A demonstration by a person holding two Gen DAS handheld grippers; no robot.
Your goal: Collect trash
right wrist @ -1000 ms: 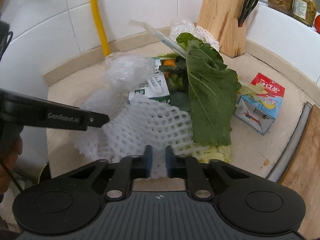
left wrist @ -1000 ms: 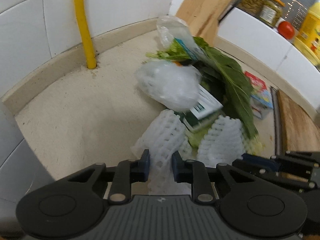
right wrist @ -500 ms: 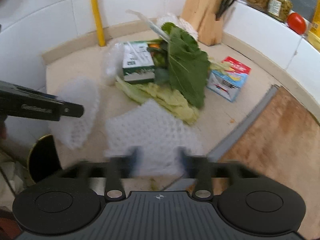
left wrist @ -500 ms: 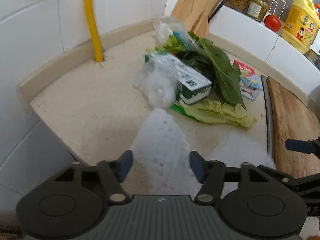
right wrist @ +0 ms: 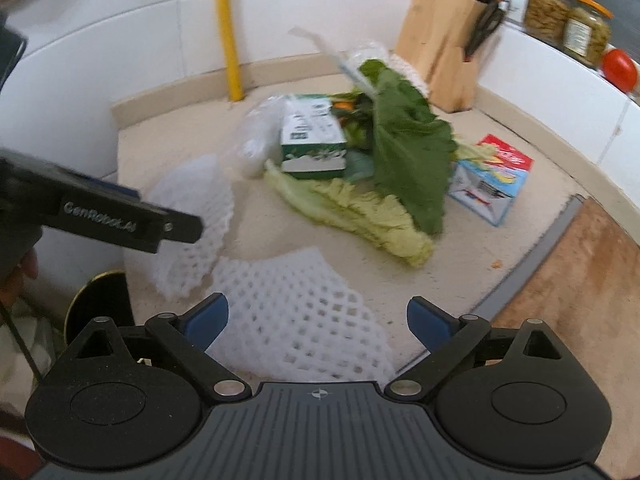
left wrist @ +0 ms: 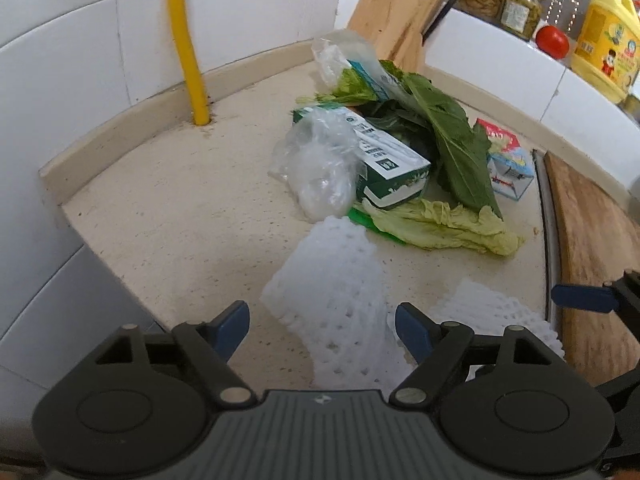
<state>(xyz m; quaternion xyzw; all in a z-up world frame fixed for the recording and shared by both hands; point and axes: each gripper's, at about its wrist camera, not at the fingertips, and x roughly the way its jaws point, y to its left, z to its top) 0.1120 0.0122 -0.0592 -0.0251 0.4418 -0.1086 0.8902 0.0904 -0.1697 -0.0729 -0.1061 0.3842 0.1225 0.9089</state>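
Two white foam nets lie on the beige counter near its front edge. One foam net (left wrist: pixel 332 280) sits between the jaws of my left gripper (left wrist: pixel 320 320), which are opening, and the pads stand clear of it. The other foam net (right wrist: pixel 288 304) lies between the opening jaws of my right gripper (right wrist: pixel 318 312), also untouched. Farther back is the trash pile: a green-and-white carton (left wrist: pixel 384 160), a crumpled clear bag (left wrist: pixel 320 172), a dark green leaf (left wrist: pixel 452 136), a pale lettuce leaf (left wrist: pixel 440 228) and a red-and-blue carton (left wrist: pixel 508 160).
A yellow pipe (left wrist: pixel 188 48) rises at the tiled back wall. A wooden knife block (left wrist: pixel 396 20), jars (right wrist: pixel 568 24), a tomato (left wrist: pixel 552 40) and a yellow bottle (left wrist: pixel 604 40) line the corner ledge. A wooden board (right wrist: pixel 580 280) lies right. The counter drops off left, above a dark gold-rimmed round object (right wrist: pixel 100 304).
Both grippers went from shut on the foam nets to open and let them go. Both drew back from the pile, and the nets now lie on the counter's near part.
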